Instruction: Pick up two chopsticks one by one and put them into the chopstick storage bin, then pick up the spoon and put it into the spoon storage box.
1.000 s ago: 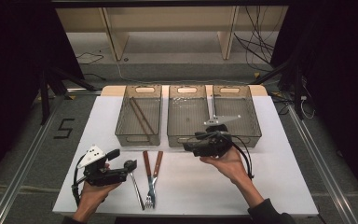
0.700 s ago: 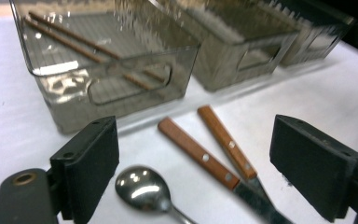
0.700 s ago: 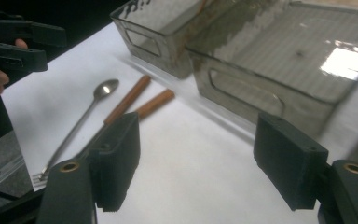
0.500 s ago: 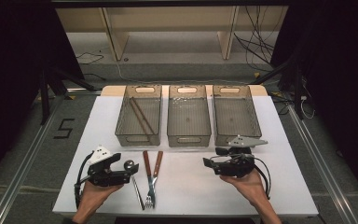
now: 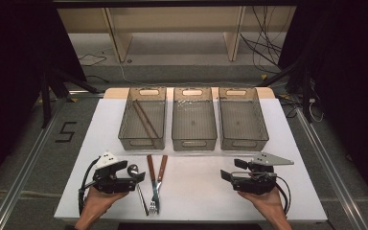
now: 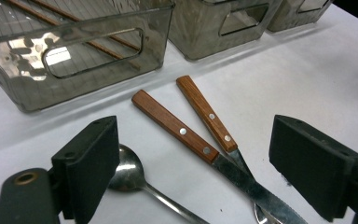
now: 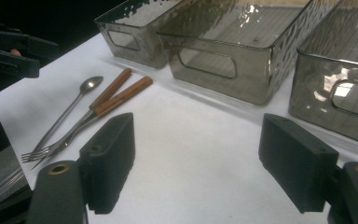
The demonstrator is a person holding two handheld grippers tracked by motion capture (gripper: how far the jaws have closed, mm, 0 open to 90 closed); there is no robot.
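Note:
Three clear grey bins stand in a row at the table's far side: left bin [image 5: 142,143], middle bin [image 5: 194,143], right bin [image 5: 245,143]. A pair of brown chopsticks [image 5: 145,121] lies in the left one. In front of it lie a metal spoon [image 5: 133,170] and a crossed knife and fork with wooden handles [image 5: 155,168]. My left gripper [image 5: 136,175] is open just left of the spoon. Its jaws frame the spoon [image 6: 127,171] and the handles [image 6: 173,126]. My right gripper [image 5: 230,170] is low at the front right, open, with its jaws just widened and nothing between them.
The white table [image 5: 196,191] has bare room between the cutlery and my right gripper. In the right gripper view the middle bin [image 7: 223,70] and right bin [image 7: 317,93] stand close ahead. The left gripper [image 7: 9,51] is far left. Floor and cables lie beyond the table.
My right hand has come away from over the bins, down and toward the table's front right. The left hand has stayed where it was.

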